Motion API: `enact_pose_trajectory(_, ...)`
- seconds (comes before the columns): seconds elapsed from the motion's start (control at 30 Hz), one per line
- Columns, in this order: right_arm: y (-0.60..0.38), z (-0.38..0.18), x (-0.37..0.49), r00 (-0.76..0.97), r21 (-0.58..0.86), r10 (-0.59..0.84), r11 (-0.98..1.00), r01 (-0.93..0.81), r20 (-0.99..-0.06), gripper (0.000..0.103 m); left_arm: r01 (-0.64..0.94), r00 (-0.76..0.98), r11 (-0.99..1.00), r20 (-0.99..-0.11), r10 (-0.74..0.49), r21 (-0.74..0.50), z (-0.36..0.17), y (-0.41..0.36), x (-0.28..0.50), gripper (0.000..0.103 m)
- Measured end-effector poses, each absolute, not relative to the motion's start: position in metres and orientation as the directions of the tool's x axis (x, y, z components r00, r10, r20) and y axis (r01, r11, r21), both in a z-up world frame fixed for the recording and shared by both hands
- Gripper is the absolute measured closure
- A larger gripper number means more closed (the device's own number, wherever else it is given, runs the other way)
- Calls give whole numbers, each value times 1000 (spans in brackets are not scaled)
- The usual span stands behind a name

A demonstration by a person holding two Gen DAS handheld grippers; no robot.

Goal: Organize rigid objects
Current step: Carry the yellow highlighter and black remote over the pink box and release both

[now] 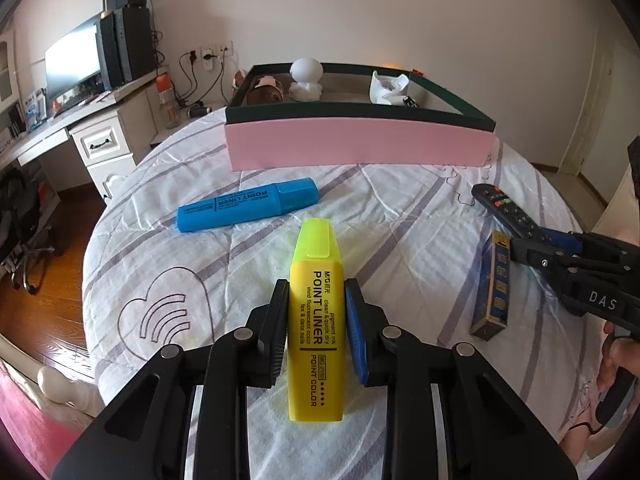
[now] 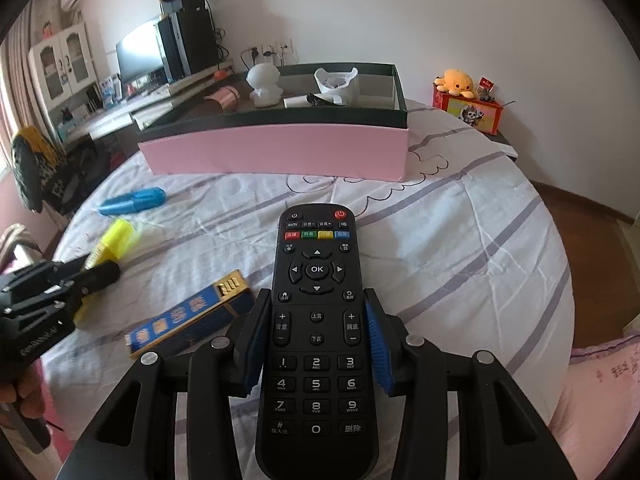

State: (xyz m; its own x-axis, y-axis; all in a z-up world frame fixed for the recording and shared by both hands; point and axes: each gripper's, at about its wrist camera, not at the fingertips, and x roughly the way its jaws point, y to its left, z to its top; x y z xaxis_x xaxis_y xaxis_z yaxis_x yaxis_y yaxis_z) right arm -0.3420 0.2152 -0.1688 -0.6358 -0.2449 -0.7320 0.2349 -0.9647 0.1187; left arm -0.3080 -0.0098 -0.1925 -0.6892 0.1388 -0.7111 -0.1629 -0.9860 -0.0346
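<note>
Hand-held grippers pinch a yellow highlighter and a remote control short of the pink box; lift level over its rim.

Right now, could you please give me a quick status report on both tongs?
Left tongs shut on yellow highlighter. Right tongs shut on remote. Pink box ahead, path clear; blue highlighter, blue carton loose on bed.
</note>
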Motion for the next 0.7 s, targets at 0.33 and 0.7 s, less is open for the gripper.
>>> enact_pose_trajectory(0.33, 212, -150, -325, -672, 160, -288, -956, 247, -683, 59, -146, -747, -989, -655, 117, -10, -163, -17, -289, 76)
enact_pose_trajectory(0.7, 194, -84, -292, -765, 121, -317, -945, 303, -560, 59, -109, -846, -993, -528, 74, 35, -103, -26, -253, 76)
